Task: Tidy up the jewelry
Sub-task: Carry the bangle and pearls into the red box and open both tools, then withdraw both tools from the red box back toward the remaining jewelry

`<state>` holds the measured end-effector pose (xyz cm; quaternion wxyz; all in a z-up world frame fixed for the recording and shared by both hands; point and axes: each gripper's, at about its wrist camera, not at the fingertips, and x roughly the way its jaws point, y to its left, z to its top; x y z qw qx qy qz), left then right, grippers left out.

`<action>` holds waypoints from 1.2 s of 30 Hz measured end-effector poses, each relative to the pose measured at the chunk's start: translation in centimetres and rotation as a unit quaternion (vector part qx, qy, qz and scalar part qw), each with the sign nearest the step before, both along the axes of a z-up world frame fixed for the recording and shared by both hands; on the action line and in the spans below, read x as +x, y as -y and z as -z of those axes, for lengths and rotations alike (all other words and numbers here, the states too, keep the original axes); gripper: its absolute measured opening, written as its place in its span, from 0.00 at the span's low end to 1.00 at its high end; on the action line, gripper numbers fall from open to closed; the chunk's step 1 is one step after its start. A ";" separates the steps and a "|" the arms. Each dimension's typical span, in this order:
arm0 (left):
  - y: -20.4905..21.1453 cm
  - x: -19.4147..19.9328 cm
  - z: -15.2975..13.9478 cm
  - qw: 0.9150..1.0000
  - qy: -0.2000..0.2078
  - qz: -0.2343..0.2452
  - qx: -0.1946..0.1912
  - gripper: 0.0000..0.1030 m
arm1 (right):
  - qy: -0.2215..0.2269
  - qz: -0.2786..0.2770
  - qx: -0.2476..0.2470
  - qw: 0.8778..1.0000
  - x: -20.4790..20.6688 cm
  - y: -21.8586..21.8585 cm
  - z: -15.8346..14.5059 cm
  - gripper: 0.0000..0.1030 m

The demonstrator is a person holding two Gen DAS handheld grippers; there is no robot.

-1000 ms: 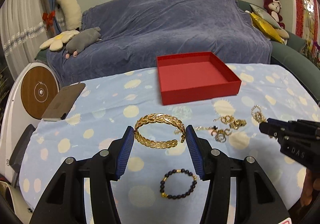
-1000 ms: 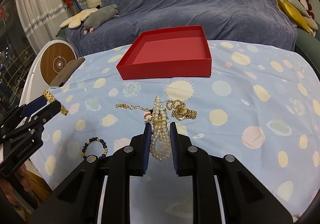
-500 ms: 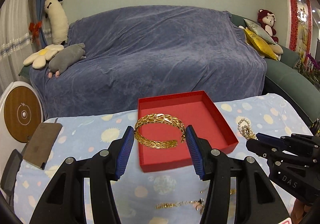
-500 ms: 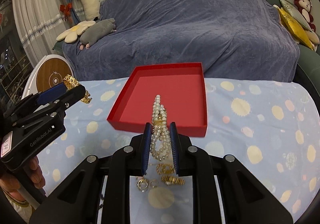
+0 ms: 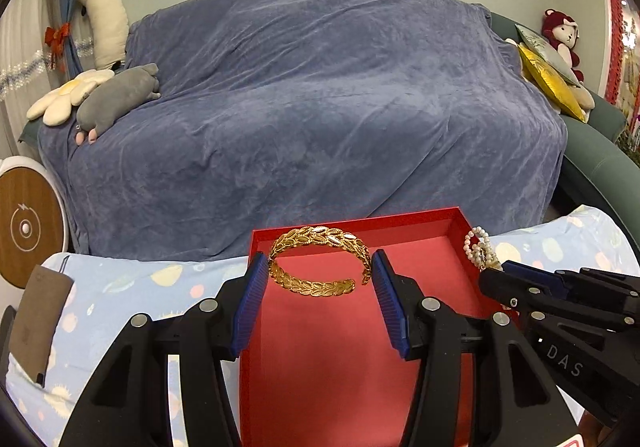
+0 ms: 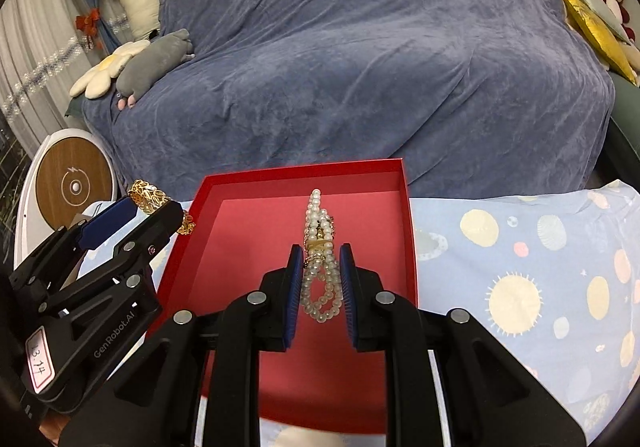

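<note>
The right hand-held gripper (image 5: 490,273) carries the white letters "DAS" on its black body in the left wrist view. In the right wrist view, the left hand-held gripper (image 6: 160,207) reads "GenRobot.AI", and a pink-edged sticker (image 6: 38,361) on it reads "13.14".

A blue-draped sofa (image 5: 320,95) holds plush toys: a flower (image 5: 68,95), a grey animal (image 5: 116,99). A brown flat thing, perhaps a wallet (image 5: 38,323), lies on the bench (image 6: 540,267).
</note>
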<state>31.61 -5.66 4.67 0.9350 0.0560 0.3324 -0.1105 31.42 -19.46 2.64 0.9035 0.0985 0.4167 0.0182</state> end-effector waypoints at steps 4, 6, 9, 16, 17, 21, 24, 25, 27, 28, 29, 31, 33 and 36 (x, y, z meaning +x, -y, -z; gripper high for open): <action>0.6 2.7 1.6 1.000 -0.015 -0.005 0.000 0.49 | -0.016 0.003 -0.007 1.000 2.6 0.3 1.7 0.18; 0.9 3.8 2.4 1.000 -0.023 -0.008 0.002 0.49 | -0.024 0.005 -0.010 1.000 3.6 0.5 2.5 0.18; 1.4 4.9 3.4 0.999 -0.031 -0.009 0.008 0.49 | -0.035 0.007 -0.013 0.999 4.5 0.8 3.6 0.18; 1.0 6.0 3.9 0.998 -0.048 -0.026 0.005 0.65 | -0.024 0.013 -0.023 0.999 4.5 1.1 3.7 0.42; 0.7 5.8 3.5 0.999 -0.043 -0.031 0.002 0.70 | -0.016 0.015 -0.020 1.000 4.0 1.4 3.3 0.44; -1.0 4.0 1.5 0.999 -0.039 -0.031 -0.018 0.71 | 0.006 0.007 -0.023 1.000 0.7 1.7 0.8 0.43; -2.9 0.8 -0.6 0.999 -0.029 -0.031 -0.024 0.72 | 0.017 -0.006 -0.019 1.000 -2.8 1.9 -1.3 0.43; -3.4 -0.4 -1.2 0.999 -0.027 -0.030 -0.024 0.72 | 0.019 -0.010 -0.018 1.000 -4.2 1.8 -2.0 0.43; -4.8 -3.2 -2.4 0.999 -0.020 -0.025 -0.031 0.73 | 0.019 -0.021 -0.014 0.999 -7.0 1.5 -3.0 0.43; -5.4 -4.6 -2.8 0.999 -0.018 -0.025 -0.032 0.73 | 0.021 -0.025 -0.011 0.999 -8.3 1.4 -3.5 0.43; -6.0 -6.1 -3.1 0.999 -0.016 -0.021 -0.033 0.73 | 0.022 -0.029 -0.008 0.999 -9.8 1.2 -3.8 0.43; -7.0 -8.7 -3.5 0.999 -0.017 -0.019 -0.031 0.75 | 0.019 -0.035 0.000 0.999 -12.1 0.8 -4.0 0.43; -7.7 -11.3 -3.4 0.999 -0.019 -0.019 -0.025 0.75 | 0.018 -0.041 0.005 0.999 -14.5 0.1 -4.1 0.43; -8.9 -14.9 -2.4 0.999 -0.026 -0.021 -0.027 0.76 | 0.025 -0.046 -0.009 0.999 -18.4 -1.3 -3.4 0.43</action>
